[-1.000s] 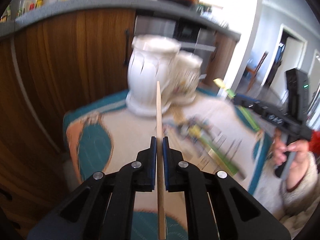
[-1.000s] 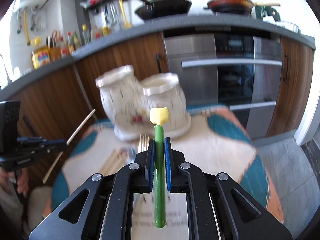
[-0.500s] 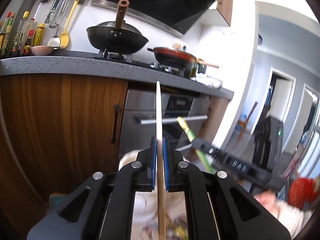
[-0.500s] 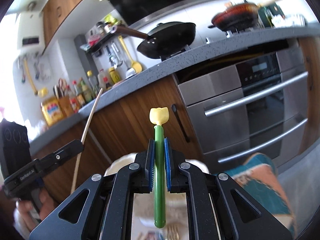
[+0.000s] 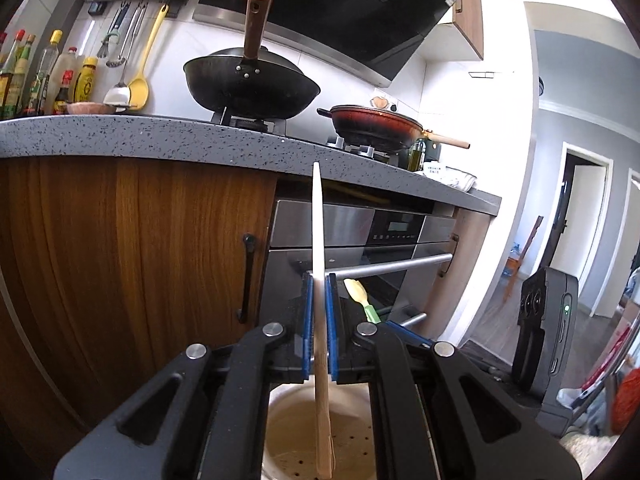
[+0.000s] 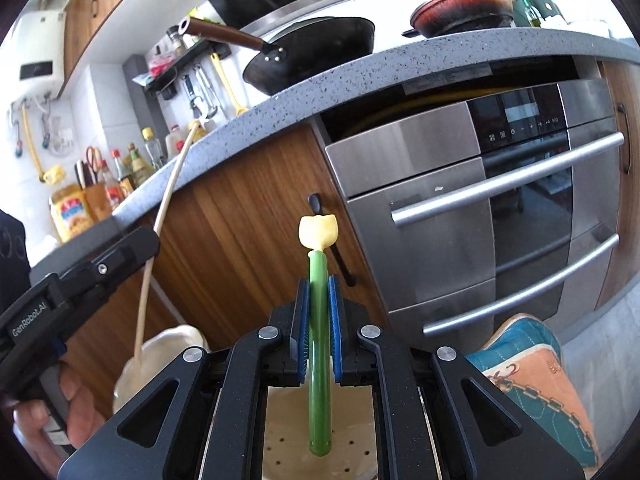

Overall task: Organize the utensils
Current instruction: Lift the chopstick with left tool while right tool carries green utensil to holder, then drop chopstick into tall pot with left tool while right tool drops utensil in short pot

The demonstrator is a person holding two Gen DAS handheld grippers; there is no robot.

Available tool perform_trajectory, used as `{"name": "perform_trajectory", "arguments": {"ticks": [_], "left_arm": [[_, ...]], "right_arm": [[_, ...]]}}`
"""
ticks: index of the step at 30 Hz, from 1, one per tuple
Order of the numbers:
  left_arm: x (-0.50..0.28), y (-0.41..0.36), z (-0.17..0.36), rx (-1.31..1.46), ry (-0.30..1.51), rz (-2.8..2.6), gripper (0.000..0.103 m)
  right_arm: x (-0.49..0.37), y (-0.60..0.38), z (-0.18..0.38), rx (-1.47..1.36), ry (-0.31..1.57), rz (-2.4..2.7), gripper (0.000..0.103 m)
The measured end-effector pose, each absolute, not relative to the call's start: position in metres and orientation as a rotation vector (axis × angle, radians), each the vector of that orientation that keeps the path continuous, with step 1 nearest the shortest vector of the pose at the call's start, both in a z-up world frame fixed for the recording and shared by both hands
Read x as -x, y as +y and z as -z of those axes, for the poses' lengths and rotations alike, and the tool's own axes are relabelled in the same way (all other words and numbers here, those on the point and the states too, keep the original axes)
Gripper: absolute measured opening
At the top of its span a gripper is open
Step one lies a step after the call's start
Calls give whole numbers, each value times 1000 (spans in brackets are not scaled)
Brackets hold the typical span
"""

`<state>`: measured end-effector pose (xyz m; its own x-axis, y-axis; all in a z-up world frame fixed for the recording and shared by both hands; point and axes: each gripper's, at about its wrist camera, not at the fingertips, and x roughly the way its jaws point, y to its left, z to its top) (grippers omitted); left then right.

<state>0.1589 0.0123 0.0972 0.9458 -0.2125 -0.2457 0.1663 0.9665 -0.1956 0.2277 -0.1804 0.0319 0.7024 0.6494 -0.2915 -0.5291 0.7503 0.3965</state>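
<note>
Ahead of both grippers runs the grey speckled counter [image 5: 140, 136], its edge overhanging wood cabinet doors [image 5: 132, 256] and a steel oven [image 6: 480, 216] with bar handles; open air lies between the tools and those fronts. Below the left gripper [image 5: 319, 312] a cream holder [image 5: 288, 432] opens upward, its rim partly hidden by the fingers. That gripper is clamped on a wooden chopstick [image 5: 318, 240], upright, its lower end over the holder's perforated floor. Just right of it, the right gripper [image 6: 319, 320] is clamped on a green-handled utensil [image 6: 319, 352] with a yellow tip, above a second cream holder [image 6: 288, 440].
</note>
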Motion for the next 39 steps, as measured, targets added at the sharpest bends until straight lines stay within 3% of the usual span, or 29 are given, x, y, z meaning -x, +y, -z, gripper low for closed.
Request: {"name": "perform_trajectory", "arguments": {"ticks": [32, 39], "left_arm": [[-110, 13, -69, 125, 404, 212, 6], [-109, 16, -70, 118, 396, 192, 15]], "right_arm": [[-161, -208, -24, -162, 437, -629, 11], [-164, -209, -22, -163, 442, -619, 11]]}}
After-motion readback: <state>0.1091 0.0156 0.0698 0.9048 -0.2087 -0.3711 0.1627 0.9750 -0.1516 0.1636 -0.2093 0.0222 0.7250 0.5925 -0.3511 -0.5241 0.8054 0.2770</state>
